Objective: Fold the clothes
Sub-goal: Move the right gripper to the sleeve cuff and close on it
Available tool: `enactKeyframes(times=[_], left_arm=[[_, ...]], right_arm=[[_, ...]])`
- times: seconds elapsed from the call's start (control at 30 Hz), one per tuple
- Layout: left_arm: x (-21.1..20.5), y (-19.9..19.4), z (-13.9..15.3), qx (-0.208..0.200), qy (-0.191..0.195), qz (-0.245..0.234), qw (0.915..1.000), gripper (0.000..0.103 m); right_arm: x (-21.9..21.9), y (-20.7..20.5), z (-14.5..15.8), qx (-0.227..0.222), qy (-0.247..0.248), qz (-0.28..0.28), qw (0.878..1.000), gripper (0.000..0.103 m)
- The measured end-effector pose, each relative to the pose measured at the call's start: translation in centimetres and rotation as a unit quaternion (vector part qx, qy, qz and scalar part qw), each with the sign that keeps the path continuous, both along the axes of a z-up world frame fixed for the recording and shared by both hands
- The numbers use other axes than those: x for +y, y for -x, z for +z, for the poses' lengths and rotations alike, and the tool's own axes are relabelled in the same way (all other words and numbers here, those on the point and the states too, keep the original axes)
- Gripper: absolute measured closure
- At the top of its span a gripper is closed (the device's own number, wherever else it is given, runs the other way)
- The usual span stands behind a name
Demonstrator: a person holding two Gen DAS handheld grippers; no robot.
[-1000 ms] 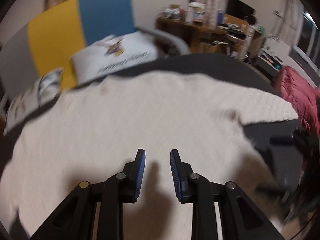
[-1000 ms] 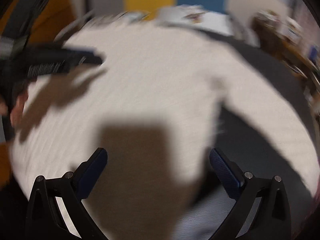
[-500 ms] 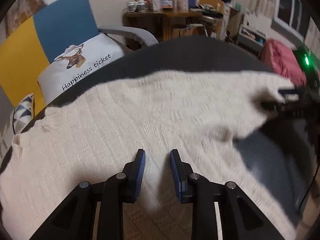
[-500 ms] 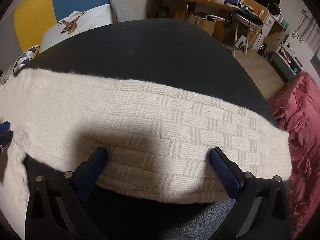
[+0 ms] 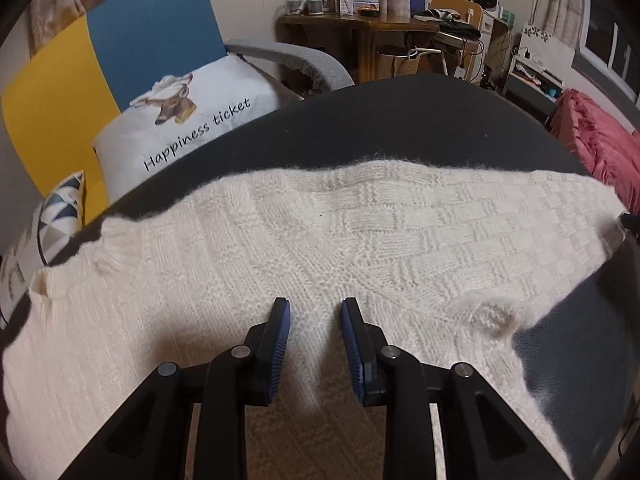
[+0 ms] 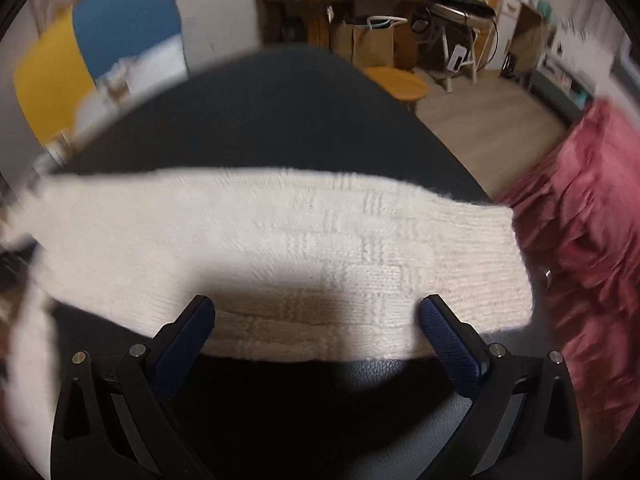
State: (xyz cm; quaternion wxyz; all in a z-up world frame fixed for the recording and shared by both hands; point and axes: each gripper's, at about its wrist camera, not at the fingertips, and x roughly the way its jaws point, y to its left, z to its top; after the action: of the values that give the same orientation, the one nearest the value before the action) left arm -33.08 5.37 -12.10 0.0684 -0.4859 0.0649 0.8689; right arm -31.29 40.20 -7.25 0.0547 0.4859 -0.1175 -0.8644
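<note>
A cream-white knitted sweater (image 5: 304, 248) with a basket-weave pattern lies spread flat on a dark grey padded surface (image 5: 400, 120). One sleeve (image 6: 320, 252) stretches out sideways across the dark surface, and its cuff end lies close to a crumpled pink-red cloth (image 6: 592, 216) at the right.

The left gripper (image 5: 316, 316) points down over the body of the sweater. Its blue-padded jaws stand at a narrow gap and nothing is caught between them; the knit lies flat under them.

The right gripper (image 6: 318, 320) is over the sleeve near its lower edge. Its jaws stand wide apart, one at each side of the sleeve's middle part, and they hold nothing.

Behind the dark surface is a chair with a yellow and blue back (image 5: 120, 60), and on it a white cushion with a deer print (image 5: 188, 120). Further back stands a cluttered wooden desk (image 5: 360, 28).
</note>
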Motion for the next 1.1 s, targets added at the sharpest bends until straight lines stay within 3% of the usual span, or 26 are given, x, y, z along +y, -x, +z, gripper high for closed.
enactKeyframes(times=[0.07,0.1,0.17,0.23,0.27,0.3,0.37,0.47,0.57,0.63,0.7,0.83,0.9,0.97,1.0,1.07,1.1], left_arm=[[0.0,-0.2,-0.2,0.003,-0.001,-0.002,1.0,0.076],[0.0,-0.2,-0.2,0.003,-0.001,0.0,1.0,0.076],[0.0,-0.3,-0.3,0.004,0.0,0.004,1.0,0.076],[0.1,-0.3,-0.4,0.007,0.003,0.006,1.0,0.076],[0.0,-0.4,-0.4,0.007,0.001,0.007,0.9999,0.076],[-0.1,-0.4,-0.3,0.008,-0.001,0.007,0.9999,0.076],[-0.1,-0.4,-0.3,0.009,-0.002,0.006,0.9999,0.076],[0.0,-0.4,-0.3,0.011,0.001,0.004,0.9999,0.075],[0.0,-0.5,-0.3,0.015,0.002,0.002,0.9999,0.075],[0.0,-0.5,-0.3,0.014,0.003,0.001,0.9999,0.075],[0.0,-0.4,-0.3,0.013,0.003,0.0,0.9999,0.075],[0.0,-0.4,-0.3,0.012,0.004,-0.002,0.9999,0.075],[0.0,-0.4,-0.2,0.012,0.003,-0.002,0.9999,0.075],[0.0,-0.5,-0.2,0.012,0.002,-0.001,0.9999,0.075],[0.0,-0.5,-0.2,0.011,0.001,0.0,0.9999,0.075],[-0.1,-0.4,-0.2,0.01,-0.001,0.001,0.9999,0.075],[-0.1,-0.4,-0.2,0.01,-0.001,0.001,0.9999,0.075]], right_arm=[[3.4,-1.3,0.6,0.027,0.111,-0.035,0.993,0.0],[4.7,-1.8,0.6,0.033,0.139,-0.053,0.988,0.0],[6.3,-2.5,0.4,0.024,0.14,-0.093,0.986,0.0],[7.8,-2.8,-0.7,0.02,0.202,-0.099,0.974,0.0],[8.5,-3.0,-1.3,0.018,0.237,-0.1,0.966,0.0],[9.2,-3.2,-2.0,0.028,0.294,-0.1,0.95,0.0],[10.7,-3.1,-3.3,0.044,0.358,-0.122,0.925,0.0],[11.5,-3.2,-3.9,0.074,0.408,-0.131,0.901,0.0],[11.5,-3.3,-4.2,0.074,0.424,-0.143,0.891,0.0],[12.7,-3.7,-3.7,0.056,0.388,-0.158,0.906,0.0],[13.5,-3.2,-3.2,0.042,0.309,-0.179,0.933,0.0],[13.4,-1.2,-2.8,0.018,0.228,-0.182,0.956,0.0],[11.6,0.5,-2.7,0.008,0.158,-0.16,0.974,0.0],[10.2,1.5,-2.8,-0.001,0.117,-0.144,0.983,0.001],[9.8,1.9,-2.9,-0.008,0.11,-0.146,0.983,0.008],[9.2,2.6,-3.0,-0.02,0.095,-0.15,0.984,0.079],[9.0,2.7,-3.3,-0.022,0.091,-0.151,0.984,0.09]])
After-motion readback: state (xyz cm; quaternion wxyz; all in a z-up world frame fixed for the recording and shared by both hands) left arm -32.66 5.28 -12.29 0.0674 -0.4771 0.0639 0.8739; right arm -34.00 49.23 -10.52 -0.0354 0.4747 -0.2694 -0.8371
